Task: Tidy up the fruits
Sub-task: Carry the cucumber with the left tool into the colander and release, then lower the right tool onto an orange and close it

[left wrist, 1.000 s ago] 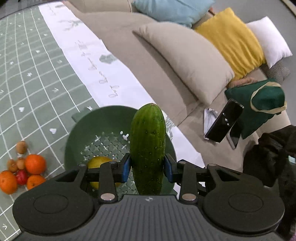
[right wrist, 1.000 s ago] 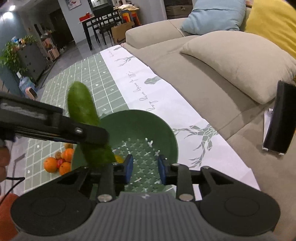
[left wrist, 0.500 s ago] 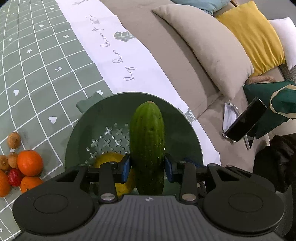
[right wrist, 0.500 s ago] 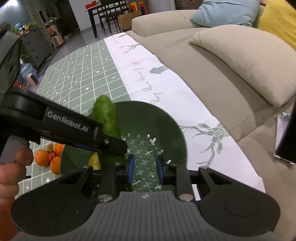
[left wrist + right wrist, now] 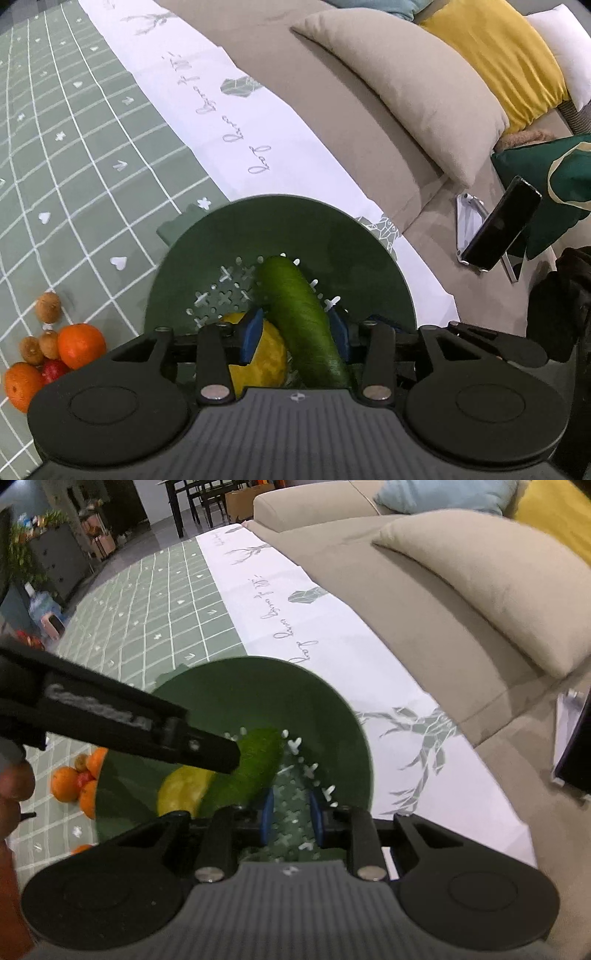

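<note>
Since a moment earlier, the cucumber [image 5: 301,314] had dropped from upright between my left gripper [image 5: 295,330] pads to lying tilted in the green colander [image 5: 295,218]. Its near end was hidden behind my gripper body; its far tip pointed away and slightly left, beside the lemon [image 5: 258,354]. My left gripper stood parted wide, and whether it touched the cucumber I could not tell. My right gripper [image 5: 291,818] hovered over the colander, slightly parted, holding nothing. Oranges [image 5: 81,345] sat on the surface [image 5: 74,166].
</note>
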